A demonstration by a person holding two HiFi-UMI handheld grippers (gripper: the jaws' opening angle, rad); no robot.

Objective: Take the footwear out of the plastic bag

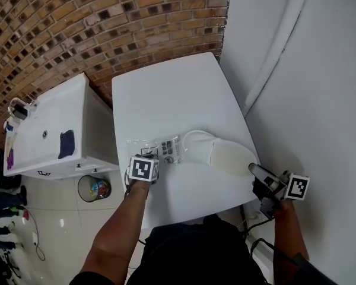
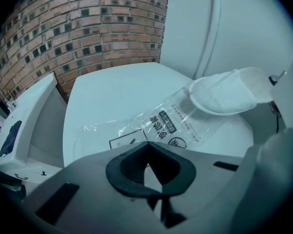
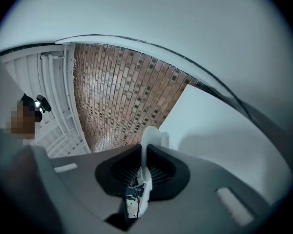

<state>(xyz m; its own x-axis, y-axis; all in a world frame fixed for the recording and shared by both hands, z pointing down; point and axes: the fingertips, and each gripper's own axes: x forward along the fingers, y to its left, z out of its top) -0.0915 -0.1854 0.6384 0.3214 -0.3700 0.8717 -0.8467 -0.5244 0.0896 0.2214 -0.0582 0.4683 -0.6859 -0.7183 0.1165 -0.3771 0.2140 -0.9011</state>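
The left gripper (image 2: 147,145), jaws fully shut, seems to pin the plastic bag's (image 2: 151,126) near end to the worktop (image 2: 112,96). The right gripper's (image 3: 141,152) jaws pinch the white slipper's (image 2: 224,94) far edge. The slipper lies lengthwise between the two grippers, nearly clear of the bag's mouth.

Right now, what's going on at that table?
A person is working a white slipper out of a clear plastic bag on the white table. The left gripper is shut on the bag's near end, low at the tabletop. The right gripper is shut on one end of the slipper, by the table's right edge. Most of the slipper is clear of the bag; only its other end sits in the bag's mouth.
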